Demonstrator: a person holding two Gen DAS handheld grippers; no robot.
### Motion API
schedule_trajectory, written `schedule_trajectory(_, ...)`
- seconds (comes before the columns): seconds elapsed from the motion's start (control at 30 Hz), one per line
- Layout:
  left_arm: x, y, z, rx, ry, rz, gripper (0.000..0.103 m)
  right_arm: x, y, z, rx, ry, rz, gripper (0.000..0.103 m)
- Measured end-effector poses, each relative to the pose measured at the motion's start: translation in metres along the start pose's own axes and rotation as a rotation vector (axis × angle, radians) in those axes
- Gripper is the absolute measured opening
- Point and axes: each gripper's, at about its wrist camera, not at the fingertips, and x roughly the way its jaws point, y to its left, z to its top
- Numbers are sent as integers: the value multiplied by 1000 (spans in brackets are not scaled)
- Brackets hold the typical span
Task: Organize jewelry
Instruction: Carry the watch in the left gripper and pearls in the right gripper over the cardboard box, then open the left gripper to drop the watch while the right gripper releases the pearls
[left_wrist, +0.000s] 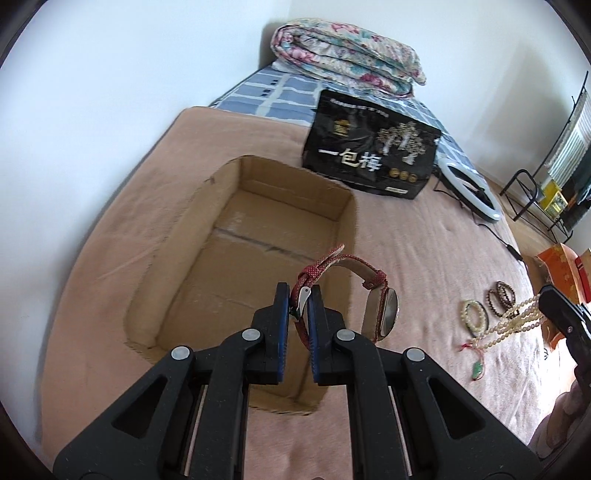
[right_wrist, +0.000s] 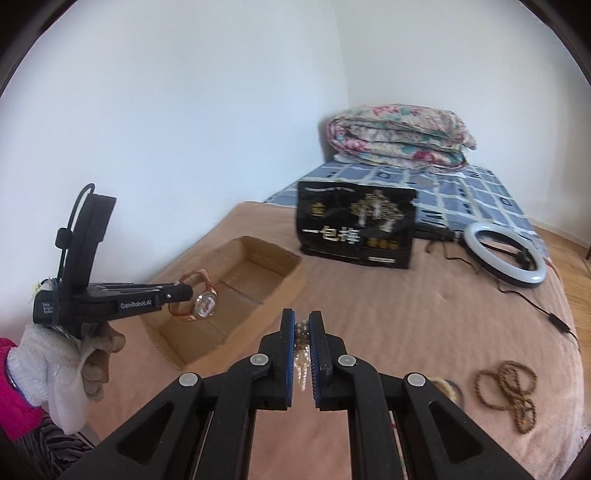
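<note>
Left gripper (left_wrist: 298, 308) pinching the red strap of a watch (left_wrist: 384, 314), held over the near corner of the open cardboard box (left_wrist: 173, 236). Right gripper (right_wrist: 302, 332) clamped on a pale bead necklace (right_wrist: 301, 354), mostly hidden between the pads. Beside it a cream bracelet (right_wrist: 448, 387), half covered. Further right, brown beads (right_wrist: 513, 391) on the blanket (right_wrist: 406, 314). Beyond, black bag (right_wrist: 354, 229), ring light (right_wrist: 506, 254), folded quilt (right_wrist: 399, 136).

**Matt cloth, card and a little shine**

The blanket (left_wrist: 424, 251) is soft, matt, fuzzy cloth. The box (left_wrist: 258, 206) is rough, dull brown cardboard. The watch (left_wrist: 384, 314) has a woven red strap and a polished metal case. The bag (left_wrist: 369, 151) is glossy black. The left gripper (left_wrist: 297, 306) is matt black plastic with blue ribbed pads.
</note>
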Motion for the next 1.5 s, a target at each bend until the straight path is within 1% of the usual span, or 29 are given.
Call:
schedule_trajectory(0.27, -2, 45, -7, -45, 21, 53, 8, 42, 46, 8, -14, 4, 94, 5)
schedule_trajectory(0.5, 6, 66, -15, -43, 50, 78, 8, 77, 73, 10, -18, 24, 153, 5)
schedule_trajectory(0.63, 10, 70, -18, -39, 62, 82, 7, 92, 81, 8, -5, 38, 177, 5)
schedule_trajectory(0.73, 12, 73, -19, -40, 70, 83, 8, 102, 85, 7, -7, 47, 179, 5)
schedule_trajectory(0.87, 18, 75, -19, -53, 90, 79, 7, 119, 84, 2, 21, 79, 191, 5)
schedule_trajectory(0.97, 23, 74, -19, -51, 101, 84, 7, 127, 85, -2, 19, 106, 193, 5)
schedule_trajectory(1.1, 24, 72, -19, -47, 107, 81, 8, 128, 88, -5, 6, 120, 180, 6)
schedule_trajectory(1.17, 26, 72, -18, -51, 113, 78, 8, 128, 87, -6, 9, 118, 174, 9)
schedule_trajectory(1.23, 26, 72, -18, -55, 115, 82, 11, 125, 85, -5, 20, 113, 172, 28)
schedule_trajectory(1.27, 26, 73, -18, -59, 116, 82, 13, 125, 84, -4, 22, 109, 167, 29)
schedule_trajectory(1.33, 26, 73, -18, -67, 120, 70, 19, 124, 83, -4, 20, 108, 158, 29)
schedule_trajectory(1.5, 19, 72, -17, -73, 92, 72, 19, 117, 79, -4, 26, 105, 136, 30)
